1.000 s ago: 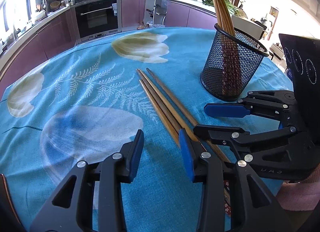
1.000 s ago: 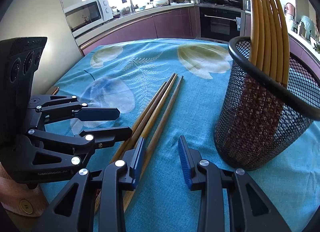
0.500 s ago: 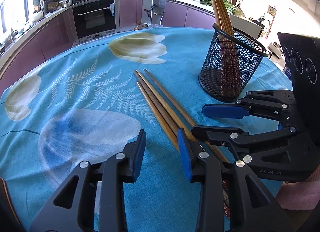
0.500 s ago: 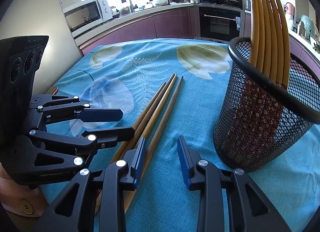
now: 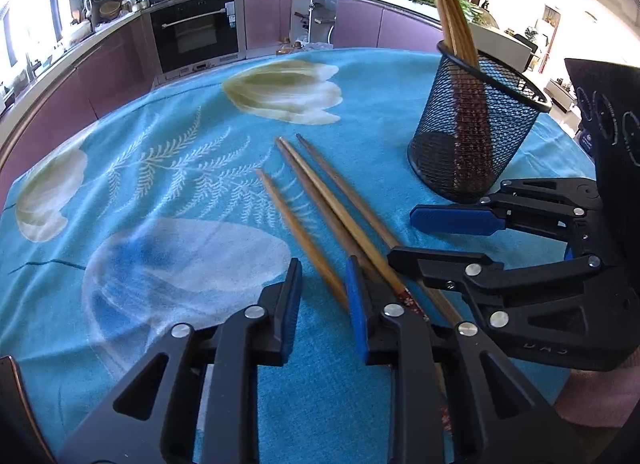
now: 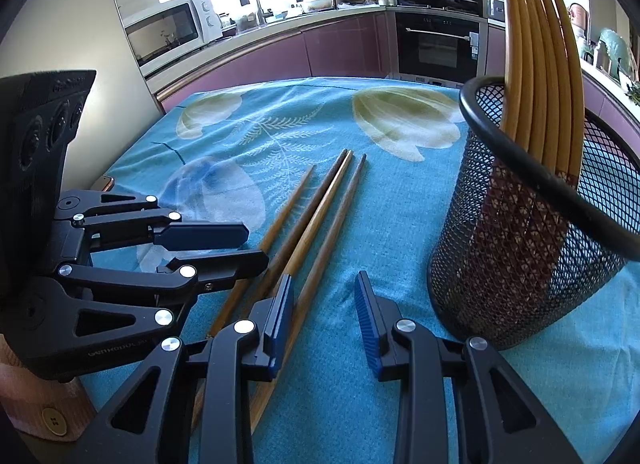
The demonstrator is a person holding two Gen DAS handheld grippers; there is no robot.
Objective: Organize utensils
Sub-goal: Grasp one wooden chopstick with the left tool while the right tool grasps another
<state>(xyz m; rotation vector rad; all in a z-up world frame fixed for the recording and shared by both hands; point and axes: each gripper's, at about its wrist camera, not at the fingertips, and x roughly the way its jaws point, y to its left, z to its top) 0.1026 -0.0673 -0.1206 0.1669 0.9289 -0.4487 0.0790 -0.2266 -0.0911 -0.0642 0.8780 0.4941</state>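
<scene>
A desk [image 5: 120, 167] draped in a turquoise cloth printed with pale tulips carries everything here. Toward its right side stands a black mesh utensil holder [image 5: 476, 131], upright, with several bamboo chopsticks [image 6: 536, 43] leaning inside it.

The left hand-held gripper [image 5: 324, 284] points down at the cloth, its jaws closing. One loose chopstick [image 5: 300, 232] runs into the narrowing gap between the blue pads, and its near end lies by the right pad; whether the pads already press on it cannot be told, though a gap still shows on the left side. The right hand-held gripper [image 6: 324, 304] sits just beside it, its jaws partly spread with only bare cloth between them. Its left finger [image 6: 280, 312] lies over the near ends of the loose chopsticks.

Three more loose chopsticks [image 5: 340, 207] lie on the cloth side by side, between the two tools and the holder, tips pointing away.
</scene>
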